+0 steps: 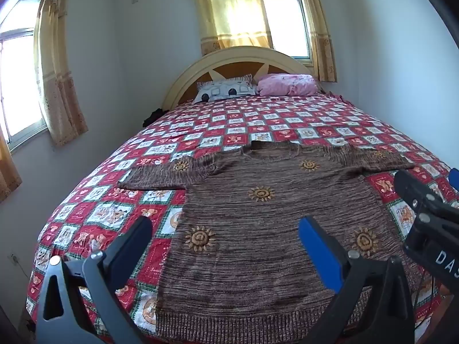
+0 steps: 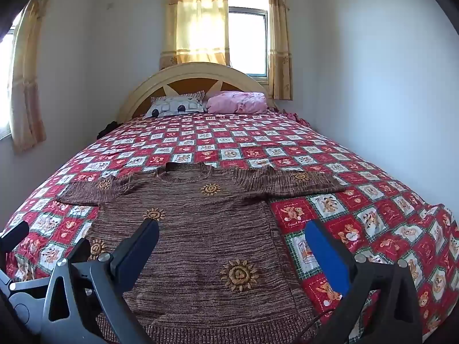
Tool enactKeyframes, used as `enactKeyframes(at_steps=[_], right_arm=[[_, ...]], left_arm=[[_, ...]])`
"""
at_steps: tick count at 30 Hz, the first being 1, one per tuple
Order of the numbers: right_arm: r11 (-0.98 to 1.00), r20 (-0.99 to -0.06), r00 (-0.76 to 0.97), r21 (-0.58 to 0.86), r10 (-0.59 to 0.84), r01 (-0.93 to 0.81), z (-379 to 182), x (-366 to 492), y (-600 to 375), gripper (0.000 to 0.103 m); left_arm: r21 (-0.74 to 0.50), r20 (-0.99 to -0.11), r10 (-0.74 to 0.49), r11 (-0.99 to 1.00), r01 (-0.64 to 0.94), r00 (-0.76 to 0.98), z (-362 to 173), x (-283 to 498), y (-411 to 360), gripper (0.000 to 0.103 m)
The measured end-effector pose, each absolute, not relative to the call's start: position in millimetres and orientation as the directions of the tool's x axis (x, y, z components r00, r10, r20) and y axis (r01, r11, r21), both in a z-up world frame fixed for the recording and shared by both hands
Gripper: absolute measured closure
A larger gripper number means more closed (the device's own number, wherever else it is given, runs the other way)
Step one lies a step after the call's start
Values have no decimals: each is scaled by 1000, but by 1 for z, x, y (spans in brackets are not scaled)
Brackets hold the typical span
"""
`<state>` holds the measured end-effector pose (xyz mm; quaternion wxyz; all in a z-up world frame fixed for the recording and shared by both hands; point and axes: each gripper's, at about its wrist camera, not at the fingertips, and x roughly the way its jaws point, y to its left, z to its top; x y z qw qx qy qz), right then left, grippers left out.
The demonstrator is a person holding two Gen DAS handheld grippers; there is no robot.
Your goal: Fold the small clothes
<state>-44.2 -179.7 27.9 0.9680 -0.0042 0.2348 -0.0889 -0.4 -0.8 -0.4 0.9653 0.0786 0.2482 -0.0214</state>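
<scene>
A brown knit sweater with orange sun motifs lies flat and face up on the bed, sleeves spread to both sides, hem toward me. It also shows in the right wrist view. My left gripper is open and empty, held above the sweater's lower left part. My right gripper is open and empty above the sweater's lower right part. The right gripper's body shows at the right edge of the left wrist view. The left gripper's body shows at the left edge of the right wrist view.
The bed has a red and white checkered quilt and a cream arched headboard. A patterned pillow and a pink pillow lie at the head. Walls stand close on both sides, with curtained windows.
</scene>
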Motion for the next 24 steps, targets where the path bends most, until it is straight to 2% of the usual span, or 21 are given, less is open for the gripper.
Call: enactKeyframes(at_steps=[24], right_arm=[[985, -489, 857, -29, -164, 173, 22, -41, -186, 1]], left_arm=[[170, -481, 10, 982, 82, 877, -1, -4, -8, 0]])
